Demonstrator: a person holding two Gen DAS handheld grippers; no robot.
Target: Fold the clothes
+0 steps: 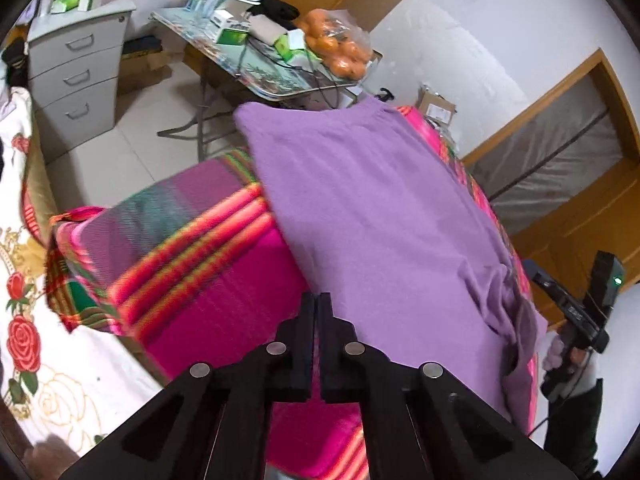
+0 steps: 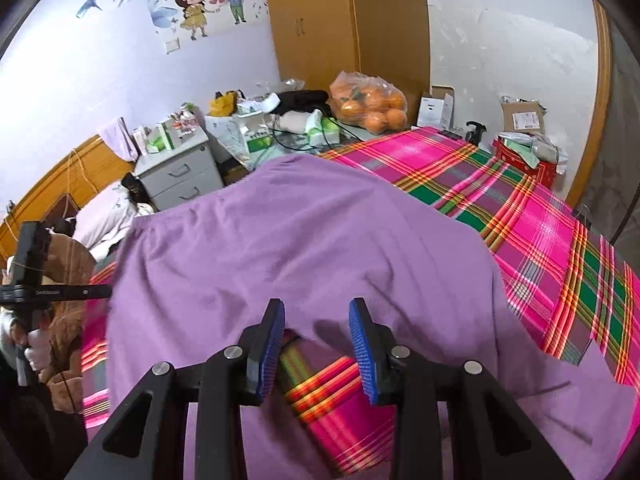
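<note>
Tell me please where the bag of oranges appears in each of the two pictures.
Left wrist view: the bag of oranges is at the top, a little right of the middle, on the cluttered table.
Right wrist view: the bag of oranges is in the upper middle, before the wooden wardrobe.
Shared landmark: the purple garment lies below the bag in both.

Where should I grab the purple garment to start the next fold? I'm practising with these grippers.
Take the purple garment by its near edge, coming low from the front where the right gripper hangs open. That edge lifts slightly off the plaid cloth there, probably leaving room for a finger beneath. The left gripper is shut and empty.
</note>
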